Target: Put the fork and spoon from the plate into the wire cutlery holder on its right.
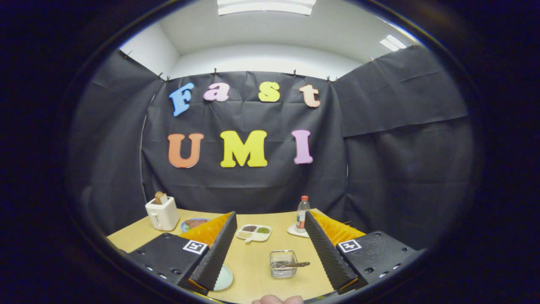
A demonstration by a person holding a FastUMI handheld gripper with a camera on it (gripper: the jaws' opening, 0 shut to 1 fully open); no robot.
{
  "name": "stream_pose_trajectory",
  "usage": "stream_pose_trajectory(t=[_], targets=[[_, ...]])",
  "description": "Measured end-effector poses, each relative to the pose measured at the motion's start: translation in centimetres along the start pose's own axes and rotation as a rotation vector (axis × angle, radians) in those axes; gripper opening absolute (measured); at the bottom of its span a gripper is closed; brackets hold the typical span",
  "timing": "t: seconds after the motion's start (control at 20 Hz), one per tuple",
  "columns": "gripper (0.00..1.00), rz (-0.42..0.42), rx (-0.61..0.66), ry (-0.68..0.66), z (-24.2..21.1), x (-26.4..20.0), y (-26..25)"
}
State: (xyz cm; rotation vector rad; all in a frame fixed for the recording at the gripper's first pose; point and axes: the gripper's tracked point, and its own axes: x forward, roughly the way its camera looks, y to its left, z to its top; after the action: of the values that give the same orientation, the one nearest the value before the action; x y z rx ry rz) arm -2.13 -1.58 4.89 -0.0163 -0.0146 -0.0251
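Fingers (219, 249) spread wide, grasping nothing. Left to right on one wooden table (253, 261): one toaster (162, 214); one plate (223, 278) beside left finger; one divided dish (253, 232); one wire cutlery holder (283, 264) between fingers, cutlery handle (297, 264) protruding; one bottle (302, 214).

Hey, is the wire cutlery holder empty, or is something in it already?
Not empty. The wire cutlery holder has a utensil lying in it, handle poking over its right rim. Fork or spoon: cannot tell. The claw is open, the holder between its fingers.
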Motion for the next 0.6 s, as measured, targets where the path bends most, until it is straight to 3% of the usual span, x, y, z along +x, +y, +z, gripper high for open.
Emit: stream_pose_trajectory(t=[0.6], targets=[[0.96,-0.02,-0.014,-0.039,-1.4,-0.3,2.7]])
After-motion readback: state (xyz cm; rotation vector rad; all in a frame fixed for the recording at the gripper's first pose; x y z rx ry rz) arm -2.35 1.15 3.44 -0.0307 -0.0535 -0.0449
